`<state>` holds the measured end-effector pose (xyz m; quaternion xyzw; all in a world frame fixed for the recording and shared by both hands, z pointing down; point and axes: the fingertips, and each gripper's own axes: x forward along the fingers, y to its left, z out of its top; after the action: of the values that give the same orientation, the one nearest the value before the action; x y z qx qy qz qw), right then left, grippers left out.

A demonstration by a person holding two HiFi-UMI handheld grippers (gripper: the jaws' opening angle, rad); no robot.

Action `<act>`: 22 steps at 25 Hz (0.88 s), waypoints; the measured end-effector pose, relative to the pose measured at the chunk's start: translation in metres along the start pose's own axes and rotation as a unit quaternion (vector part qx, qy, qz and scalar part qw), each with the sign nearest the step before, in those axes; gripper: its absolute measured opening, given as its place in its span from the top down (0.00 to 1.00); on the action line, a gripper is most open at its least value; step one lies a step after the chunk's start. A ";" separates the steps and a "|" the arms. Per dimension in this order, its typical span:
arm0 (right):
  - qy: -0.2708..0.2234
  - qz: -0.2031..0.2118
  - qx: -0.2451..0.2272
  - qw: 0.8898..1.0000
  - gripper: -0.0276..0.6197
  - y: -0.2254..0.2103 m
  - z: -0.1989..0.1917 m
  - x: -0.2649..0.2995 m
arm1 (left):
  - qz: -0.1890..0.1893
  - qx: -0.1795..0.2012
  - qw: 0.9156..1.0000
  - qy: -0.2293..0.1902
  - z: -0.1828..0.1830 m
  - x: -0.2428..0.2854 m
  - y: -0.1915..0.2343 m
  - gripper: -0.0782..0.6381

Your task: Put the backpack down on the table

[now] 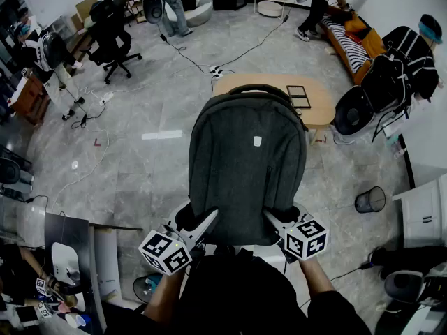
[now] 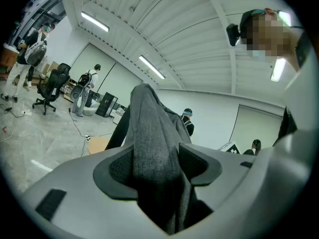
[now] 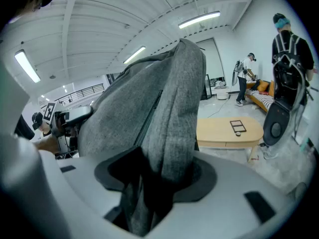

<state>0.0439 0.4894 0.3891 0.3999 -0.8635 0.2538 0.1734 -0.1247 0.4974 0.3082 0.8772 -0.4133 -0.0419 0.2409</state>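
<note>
Far left in the head view, a black office chair [image 1: 112,37] on the grey floor [image 1: 140,180], with cables [image 1: 178,47] trailing just beside it. Low in the frame and nearer the middle, the left gripper [image 1: 199,223], its marker cube turned toward the camera. Clamps the lower left corner of the backpack [image 1: 248,159]. In the left gripper view, jaws clenched from both sides on a thick fold of dark grey fabric, with the cloth filling the gap between the pads and rising straight up out of it.

In the middle, the backpack itself: upright, front panel facing the camera, carry handle at the top, hanging in the air over the floor. Not on the counter [image 1: 325,107]. Overlaps that counter's near left edge in the head view only. From the right gripper view, plainly apart from it, with the light wooden top well beyond the bag and lower. On the counter, near its far right edge, a flat black frame [image 1: 299,96].

Right of the middle, the right gripper [image 1: 283,220], angled downward. Grasps the backpack's lower right corner: jaws closed on bunched grey fabric beside a zip line, with cloth squeezed between the pads and hanging below them.

Further right, a mesh waste bin [image 1: 370,199] on the floor, and a person [image 1: 415,51] standing near the right wall.
</note>
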 end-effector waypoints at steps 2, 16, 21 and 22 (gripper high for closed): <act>0.001 0.000 0.001 1.000 0.63 -0.003 -0.001 -0.002 | 0.000 -0.001 1.000 0.001 -0.002 0.002 -0.002 0.51; 0.002 -0.003 0.016 1.000 0.63 -0.010 0.001 -0.001 | -0.006 -0.002 1.000 0.005 0.002 0.012 -0.001 0.52; 0.007 -0.004 0.018 1.000 0.63 -0.008 0.000 0.003 | -0.008 -0.006 1.000 0.006 0.001 0.010 0.004 0.52; 0.008 -0.005 0.019 1.000 0.63 -0.009 0.000 0.003 | -0.009 -0.006 1.000 0.007 0.001 0.011 0.005 0.52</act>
<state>0.0488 0.4826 0.3935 0.4055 -0.8551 0.2726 0.1736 -0.1208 0.4863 0.3110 0.8795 -0.4037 -0.0405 0.2487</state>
